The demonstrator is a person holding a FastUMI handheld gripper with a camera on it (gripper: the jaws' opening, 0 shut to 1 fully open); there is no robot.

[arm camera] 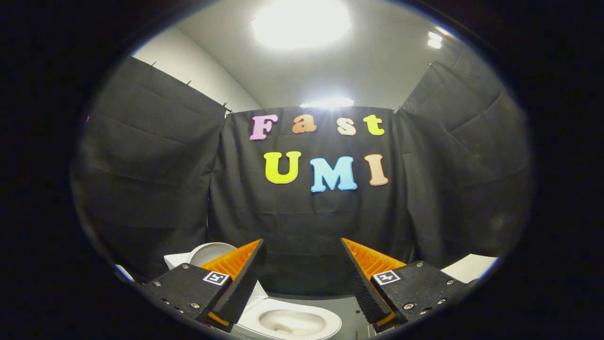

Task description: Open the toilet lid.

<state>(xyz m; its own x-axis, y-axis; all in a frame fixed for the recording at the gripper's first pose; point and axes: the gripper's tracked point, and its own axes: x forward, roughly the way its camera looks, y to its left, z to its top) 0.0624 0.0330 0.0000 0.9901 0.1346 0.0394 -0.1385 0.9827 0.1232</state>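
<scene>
A white toilet stands low on the floor, below my fingers. Its seat ring and bowl [288, 322] show between the fingers, with the inside of the bowl visible. A rounded white lid [210, 252] stands upright behind the left finger, against a white tank [175, 259]. My gripper [302, 243] is open, its fingers spread wide with nothing between them, held above the toilet and aimed at the back wall.
Black cloth walls [155, 156] close the booth at the back and on both sides. A white flat edge [469, 267] shows beyond the right finger. A grey floor [351, 307] lies to the right of the bowl. Bright ceiling lights hang overhead.
</scene>
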